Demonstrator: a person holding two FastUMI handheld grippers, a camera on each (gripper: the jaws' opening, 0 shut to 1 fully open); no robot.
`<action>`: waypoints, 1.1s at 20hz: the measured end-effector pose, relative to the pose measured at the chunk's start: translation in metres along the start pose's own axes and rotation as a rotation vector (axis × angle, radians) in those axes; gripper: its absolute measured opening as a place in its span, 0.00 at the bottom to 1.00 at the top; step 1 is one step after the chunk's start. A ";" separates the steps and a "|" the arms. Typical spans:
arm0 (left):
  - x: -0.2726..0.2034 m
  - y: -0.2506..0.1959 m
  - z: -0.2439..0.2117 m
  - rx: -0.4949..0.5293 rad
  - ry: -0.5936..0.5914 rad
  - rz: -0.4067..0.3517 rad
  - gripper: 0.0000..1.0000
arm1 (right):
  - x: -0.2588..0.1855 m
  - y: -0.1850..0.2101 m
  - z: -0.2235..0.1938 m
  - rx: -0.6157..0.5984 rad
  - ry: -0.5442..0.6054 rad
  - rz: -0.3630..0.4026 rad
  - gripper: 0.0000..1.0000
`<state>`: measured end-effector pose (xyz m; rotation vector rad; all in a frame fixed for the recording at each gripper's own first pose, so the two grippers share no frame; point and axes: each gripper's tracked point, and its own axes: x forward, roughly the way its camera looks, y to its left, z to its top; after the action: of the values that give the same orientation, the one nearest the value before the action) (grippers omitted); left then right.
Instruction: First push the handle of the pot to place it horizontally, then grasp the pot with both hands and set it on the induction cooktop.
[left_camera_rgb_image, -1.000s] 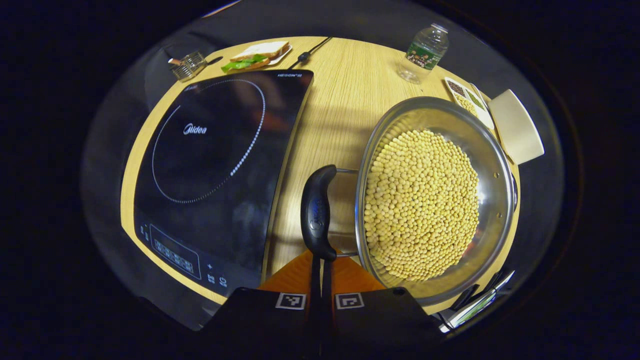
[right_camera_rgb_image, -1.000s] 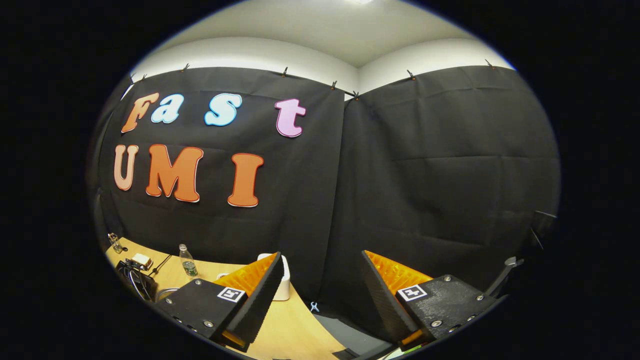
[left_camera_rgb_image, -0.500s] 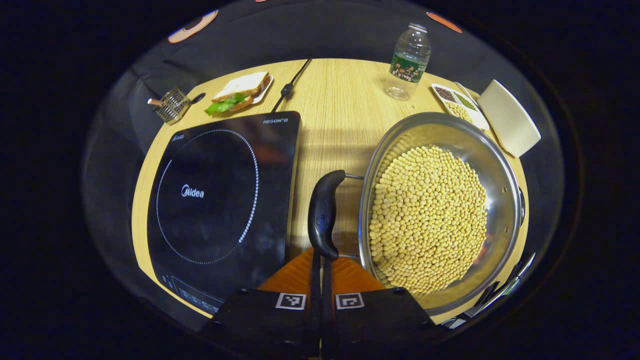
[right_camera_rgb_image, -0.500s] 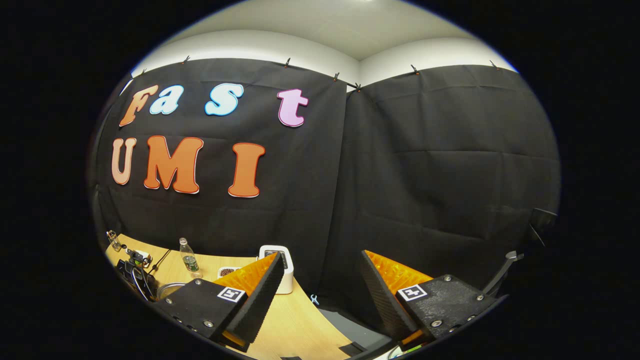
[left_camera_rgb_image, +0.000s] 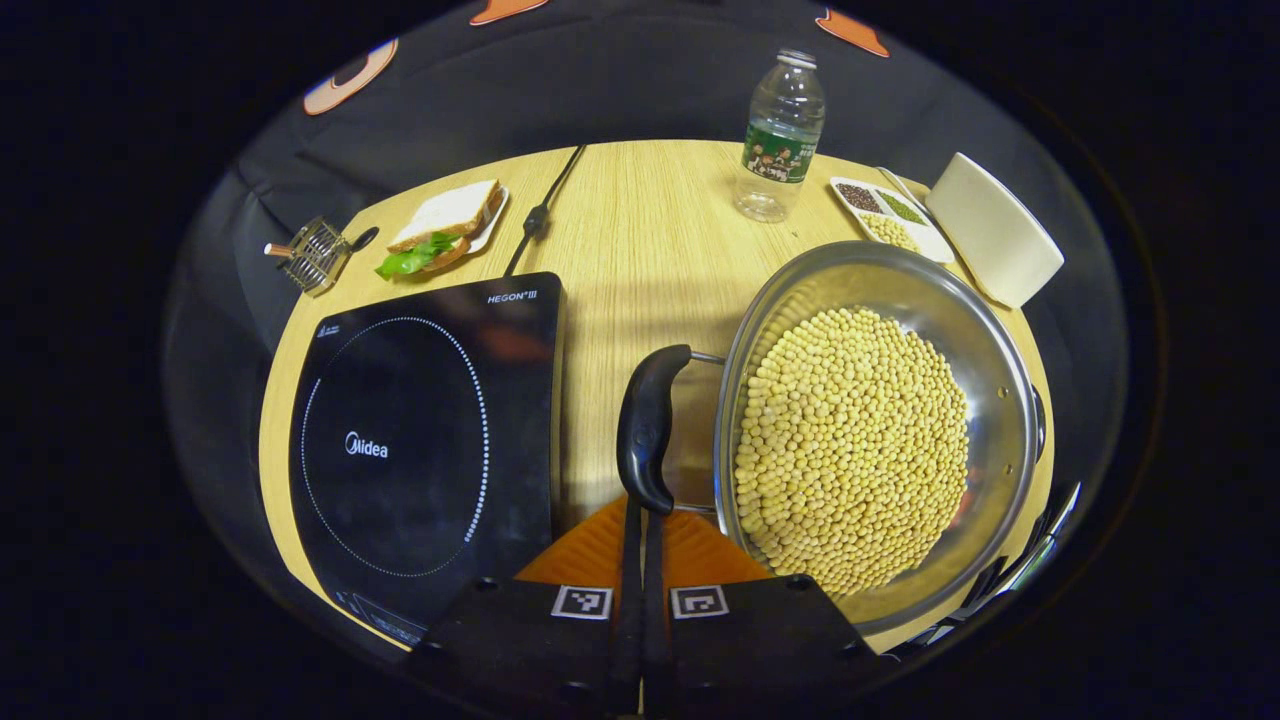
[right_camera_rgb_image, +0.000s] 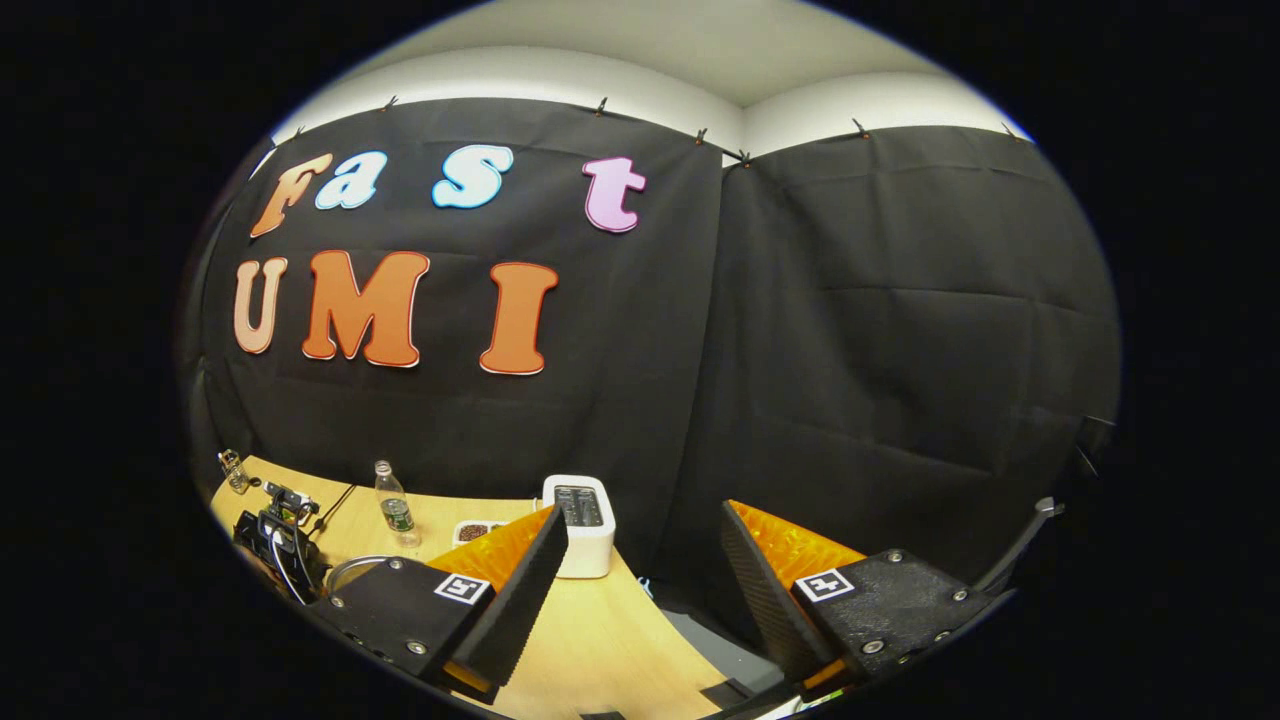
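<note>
A steel pot (left_camera_rgb_image: 838, 276) full of yellow beans stands on the right of the wooden table (left_camera_rgb_image: 650, 230). Its black handle (left_camera_rgb_image: 647, 425) sticks out on the pot's left side, running away from me. My left gripper (left_camera_rgb_image: 641, 510) is shut with nothing between its fingers, and its tips sit at the handle's near end. The black induction cooktop (left_camera_rgb_image: 420, 440) lies left of the handle. My right gripper (right_camera_rgb_image: 640, 590) is open and empty, held above the table's edge and facing the booth wall. The pot's rim (right_camera_rgb_image: 350, 568) shows beyond its left finger.
At the table's back are a sandwich on a plate (left_camera_rgb_image: 445, 225), a small wire basket (left_camera_rgb_image: 312, 255), a black cable (left_camera_rgb_image: 540, 210), a water bottle (left_camera_rgb_image: 780, 135), a divided tray of beans (left_camera_rgb_image: 888, 212) and a white box (left_camera_rgb_image: 995, 240).
The left gripper view has drawn back and tilted up, so the cooktop sits lower and more of the table's back shows. The right gripper has dipped slightly. Both keep their states.
</note>
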<state>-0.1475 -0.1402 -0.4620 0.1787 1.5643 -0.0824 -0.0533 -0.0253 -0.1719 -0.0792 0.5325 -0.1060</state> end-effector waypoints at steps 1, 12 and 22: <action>0.000 -0.002 -0.001 -0.005 -0.001 -0.003 0.08 | 0.002 0.007 -0.003 0.001 0.009 0.017 0.95; -0.042 -0.013 0.011 -0.045 -0.102 -0.167 0.08 | 0.045 0.076 -0.058 0.012 0.156 0.169 0.95; -0.082 -0.020 0.070 0.059 -0.319 -0.213 0.81 | 0.069 0.133 -0.116 -0.015 0.306 0.297 0.96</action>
<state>-0.0828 -0.1760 -0.3816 0.0415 1.2584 -0.3101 -0.0425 0.0930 -0.3200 0.0031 0.8450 0.1793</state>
